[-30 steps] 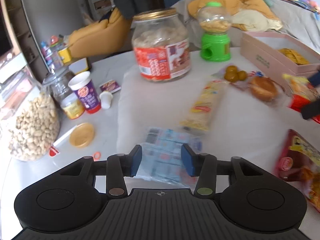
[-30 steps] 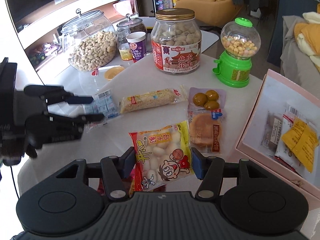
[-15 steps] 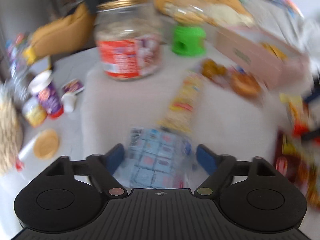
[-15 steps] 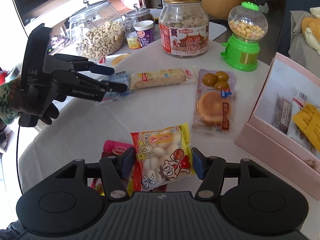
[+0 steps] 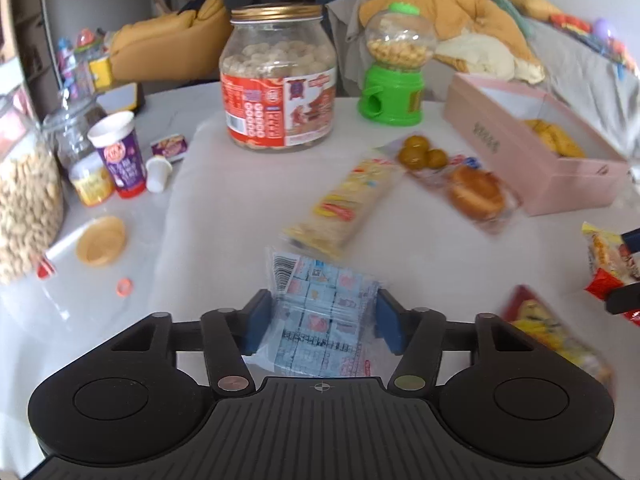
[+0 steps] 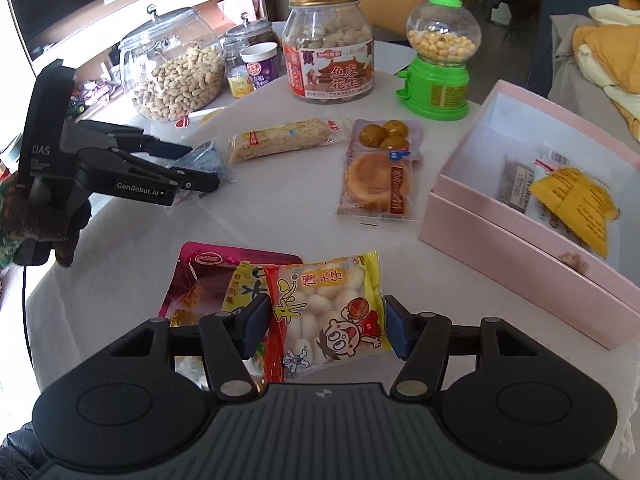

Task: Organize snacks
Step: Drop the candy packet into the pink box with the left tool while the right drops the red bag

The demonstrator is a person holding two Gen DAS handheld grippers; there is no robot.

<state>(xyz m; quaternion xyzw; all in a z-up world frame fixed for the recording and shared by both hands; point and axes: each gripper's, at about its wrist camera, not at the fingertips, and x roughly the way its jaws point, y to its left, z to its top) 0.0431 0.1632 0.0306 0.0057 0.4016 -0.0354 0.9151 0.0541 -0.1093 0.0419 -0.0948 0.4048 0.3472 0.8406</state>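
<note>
The left gripper (image 5: 318, 320) has just been closing on the blue packet (image 5: 320, 312); its pads now pinch the packet at both side edges, the grip needed to lift it off the table (image 5: 240, 184). The right gripper (image 6: 326, 330) pinches the yellow packet (image 6: 328, 312) the same way, above a red packet (image 6: 200, 276). The pink box (image 6: 516, 248) stands open to the right, already holding wrapped snacks, and is the likely destination for both.

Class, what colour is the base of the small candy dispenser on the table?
Bright green base, clearest in the right wrist view.
</note>
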